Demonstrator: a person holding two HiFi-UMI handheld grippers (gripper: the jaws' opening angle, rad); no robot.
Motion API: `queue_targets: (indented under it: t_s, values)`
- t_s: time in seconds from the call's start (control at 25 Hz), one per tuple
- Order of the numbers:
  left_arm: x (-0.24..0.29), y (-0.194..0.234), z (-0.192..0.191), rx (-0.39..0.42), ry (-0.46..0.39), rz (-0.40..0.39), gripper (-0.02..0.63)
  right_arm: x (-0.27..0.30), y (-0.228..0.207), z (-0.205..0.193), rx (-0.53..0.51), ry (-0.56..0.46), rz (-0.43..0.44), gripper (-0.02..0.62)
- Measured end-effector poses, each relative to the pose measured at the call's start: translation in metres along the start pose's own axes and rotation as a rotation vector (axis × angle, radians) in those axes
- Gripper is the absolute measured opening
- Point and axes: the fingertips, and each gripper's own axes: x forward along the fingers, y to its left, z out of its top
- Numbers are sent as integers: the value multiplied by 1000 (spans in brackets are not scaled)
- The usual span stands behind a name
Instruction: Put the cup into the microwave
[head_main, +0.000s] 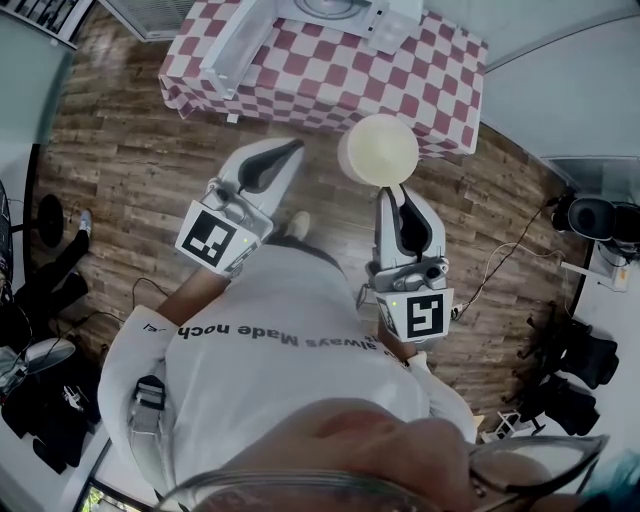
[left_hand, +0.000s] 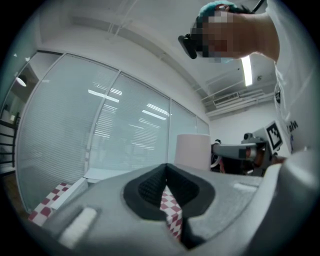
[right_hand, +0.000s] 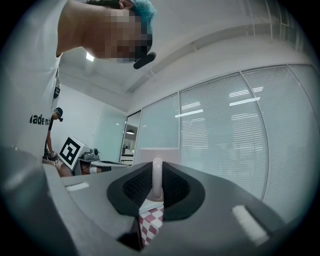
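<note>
A cream cup (head_main: 378, 148) hangs in the air in front of the checkered table, held by its handle (right_hand: 157, 181), on which my right gripper (head_main: 393, 188) is shut. The left gripper view shows the cup (left_hand: 192, 150) standing upright beside the right gripper (left_hand: 243, 150). My left gripper (head_main: 296, 147) is just left of the cup, its jaws shut on nothing, pads touching (left_hand: 156, 186). The white microwave (head_main: 330, 12) stands on the table at the top of the head view, with its door (head_main: 232, 48) swung open toward me.
A red-and-white checkered cloth covers the table (head_main: 440, 70), whose front edge lies just beyond the cup. Wooden floor (head_main: 130, 160) surrounds it. Glass partition walls (right_hand: 240, 130) stand behind. Chairs and cables (head_main: 575, 350) lie at the right, another person (head_main: 50, 270) at the left.
</note>
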Motion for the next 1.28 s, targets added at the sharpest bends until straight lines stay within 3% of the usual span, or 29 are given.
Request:
queue_targets:
  t_s: [0.64, 1.28]
  values:
    - [42, 45, -3, 2, -5, -6, 5, 53, -27, -9, -8, 4, 25, 38]
    - [126, 202, -2, -20, -18, 0, 5, 220, -88, -27, -15, 10, 24, 38]
